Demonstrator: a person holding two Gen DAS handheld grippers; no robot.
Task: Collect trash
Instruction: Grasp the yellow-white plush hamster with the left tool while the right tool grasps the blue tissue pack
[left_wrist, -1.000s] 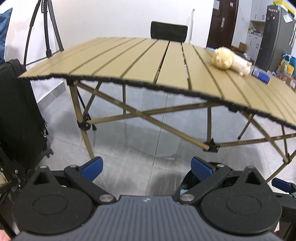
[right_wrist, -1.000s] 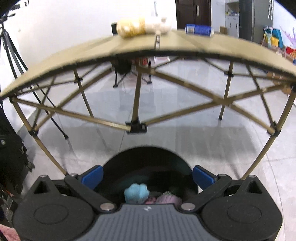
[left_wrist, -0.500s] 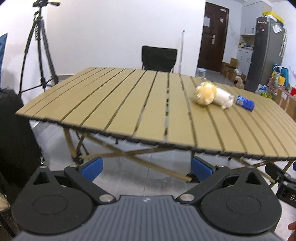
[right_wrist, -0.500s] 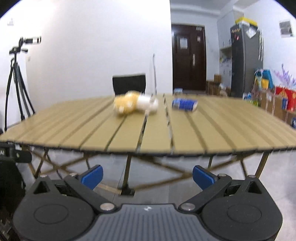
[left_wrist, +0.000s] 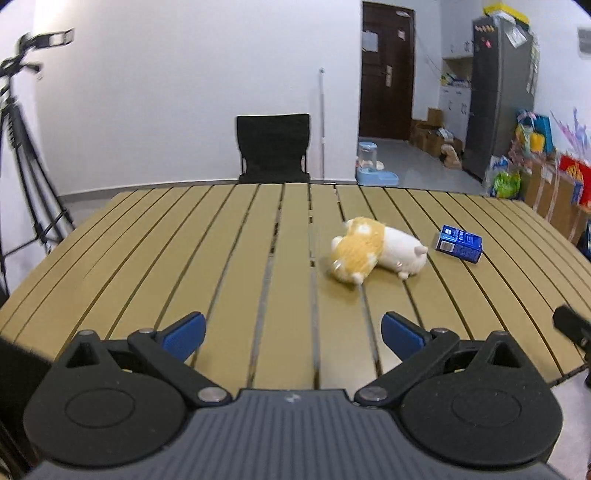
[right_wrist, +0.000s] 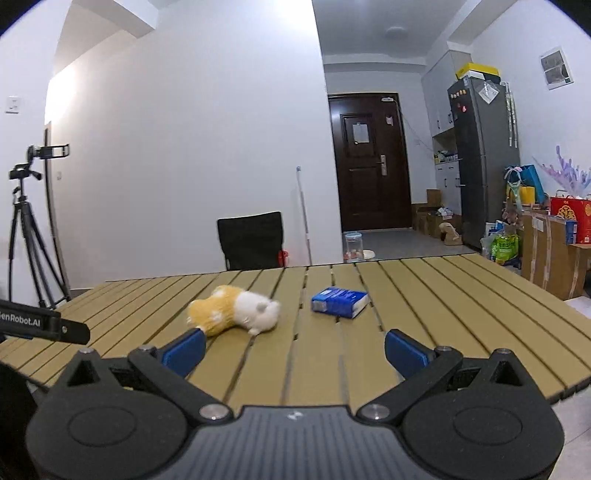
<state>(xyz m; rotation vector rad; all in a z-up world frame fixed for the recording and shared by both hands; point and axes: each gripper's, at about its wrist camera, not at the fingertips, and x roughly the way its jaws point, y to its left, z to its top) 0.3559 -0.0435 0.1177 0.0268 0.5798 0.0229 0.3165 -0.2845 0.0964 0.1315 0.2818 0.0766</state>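
Maybe the wide-open, empty right gripper (right_wrist: 293, 349) grabs the soft toy (right_wrist: 233, 309) by mistake, not the blue box (right_wrist: 340, 302) just right of it.

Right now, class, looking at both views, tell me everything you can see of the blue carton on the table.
The blue carton is a small box, cardboard by its look, with white print too small to read and a paler panel on one end. It lies flat on its side on the slatted table, apart from the plush toy beside it. Nothing touches it but the table. Both the left gripper and the right gripper are open and well short of it.
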